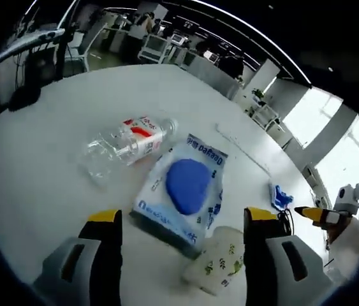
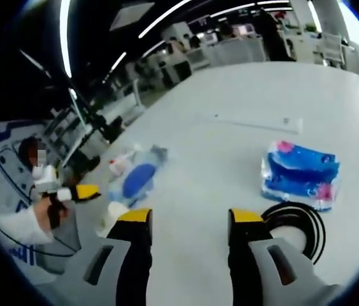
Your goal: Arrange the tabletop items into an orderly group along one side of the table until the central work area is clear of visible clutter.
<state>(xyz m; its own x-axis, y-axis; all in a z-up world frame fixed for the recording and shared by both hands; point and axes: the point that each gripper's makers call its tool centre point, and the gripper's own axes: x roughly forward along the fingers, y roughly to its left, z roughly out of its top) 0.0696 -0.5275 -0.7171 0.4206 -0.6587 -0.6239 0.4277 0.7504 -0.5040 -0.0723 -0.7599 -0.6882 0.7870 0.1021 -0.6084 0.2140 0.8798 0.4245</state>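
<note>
White counter (image 1: 32,185), office behind: left hand-held gripper (image 1: 182,233) released, wipes pack (image 1: 182,188) at twelve o'clock; right hand-held gripper (image 2: 189,233) released. Best straddle pack edge squarely, clench gently.

One bottle (image 1: 127,145) (clear), three packs (image 1: 185,189)

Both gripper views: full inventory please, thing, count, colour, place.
Table: 1, white, under everything.
Plastic bottle: 1, clear with red-white label, lying on its side beside the wipes pack.
Wipes pack: 1, white-blue with blue lid, ahead of left gripper.
Floral pouch: 1, cream with green print, at the wipes pack's near corner.
Blue packet: 1, blue-pink, ahead-right of right gripper.
Black cable: 1 coil, next to the blue packet.
Left gripper: yellow-tipped, open, empty.
Right gripper: yellow-tipped, open, empty.
</note>
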